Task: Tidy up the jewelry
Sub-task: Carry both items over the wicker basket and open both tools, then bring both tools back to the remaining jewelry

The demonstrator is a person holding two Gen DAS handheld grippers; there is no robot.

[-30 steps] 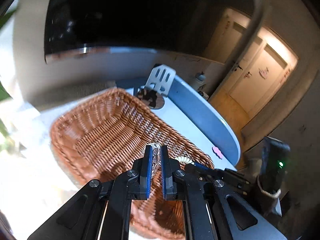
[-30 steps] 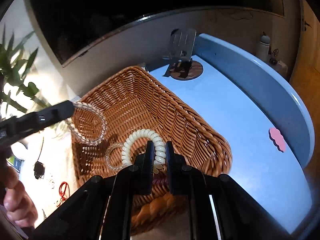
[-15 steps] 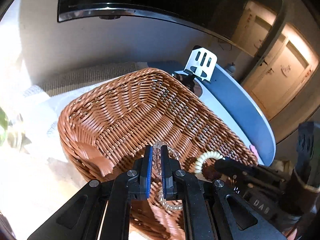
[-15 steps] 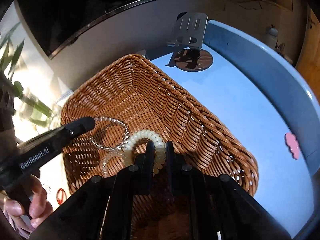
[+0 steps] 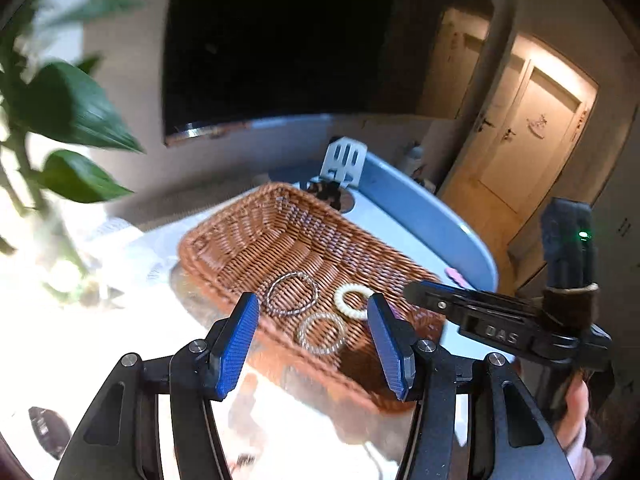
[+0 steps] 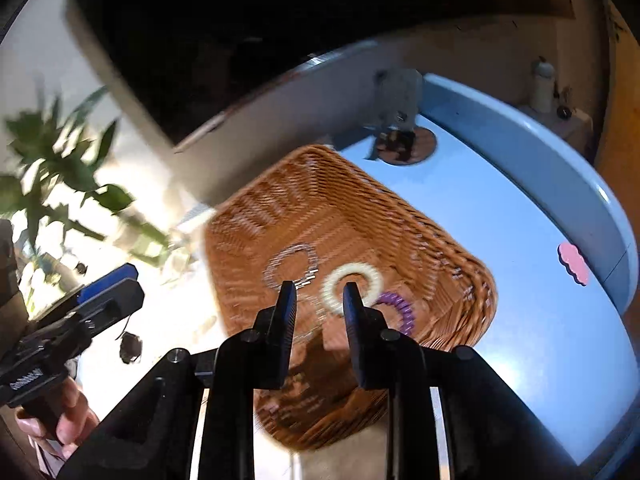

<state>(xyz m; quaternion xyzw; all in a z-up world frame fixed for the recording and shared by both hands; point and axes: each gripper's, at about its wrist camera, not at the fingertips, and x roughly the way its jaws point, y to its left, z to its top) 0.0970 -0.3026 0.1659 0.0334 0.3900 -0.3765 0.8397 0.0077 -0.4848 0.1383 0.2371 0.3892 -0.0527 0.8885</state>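
Both tongs, left (image 5: 312, 344) and right (image 6: 319, 300), gape empty above the wicker basket (image 5: 240, 236).
Snagging the cream bracelet (image 5: 353, 295) on withdrawal could drag it out.

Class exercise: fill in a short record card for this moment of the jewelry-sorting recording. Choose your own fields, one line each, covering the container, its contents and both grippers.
Container: wicker basket, on the table
Contents: clear beaded bracelet, cream coil ring, clear coil ring, purple coil ring
Left gripper: open, empty, above the basket's near edge
Right gripper: open, empty, over the basket
Table surface: blue table
Also on the table: pink scalloped piece, metal stand
Image quality: right wrist view blurred
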